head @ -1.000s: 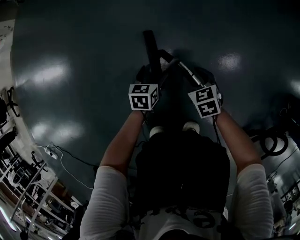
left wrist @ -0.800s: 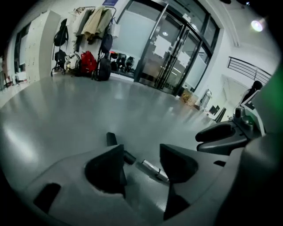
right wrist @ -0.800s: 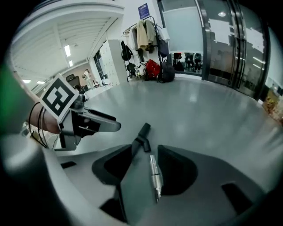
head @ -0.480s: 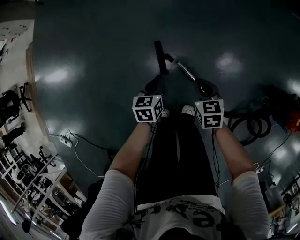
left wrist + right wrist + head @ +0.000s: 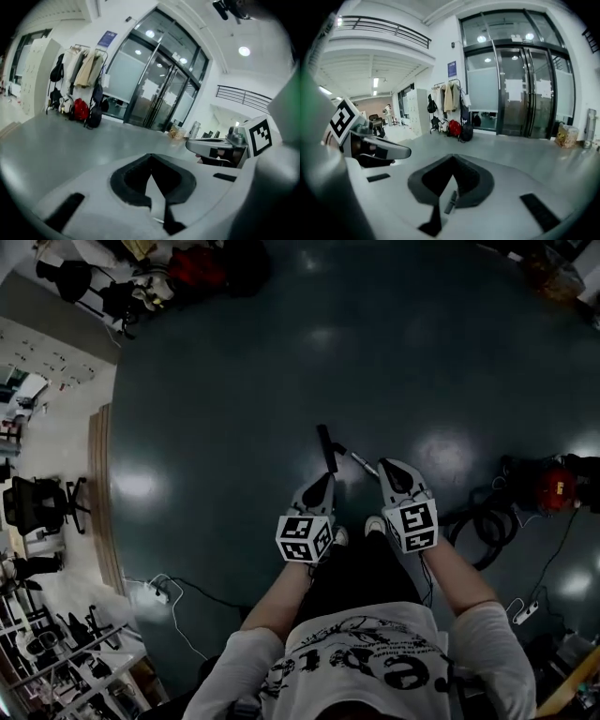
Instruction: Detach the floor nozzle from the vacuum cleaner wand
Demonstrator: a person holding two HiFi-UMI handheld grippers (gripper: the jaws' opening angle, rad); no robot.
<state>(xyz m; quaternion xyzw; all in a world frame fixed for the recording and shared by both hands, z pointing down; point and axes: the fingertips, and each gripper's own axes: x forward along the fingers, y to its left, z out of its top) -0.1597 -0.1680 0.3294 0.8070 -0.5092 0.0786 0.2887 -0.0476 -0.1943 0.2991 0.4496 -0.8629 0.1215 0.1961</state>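
White left gripper (image 5: 323, 482), right gripper (image 5: 388, 467) higher

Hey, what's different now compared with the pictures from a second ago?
The person has stood up from a crouch, lifting the left tongs and the right tongs well clear of the dark glossy floor. Both tongs are now shut and hold nothing. The black floor nozzle and the silver metal wand stayed lying on the floor by the person's feet.
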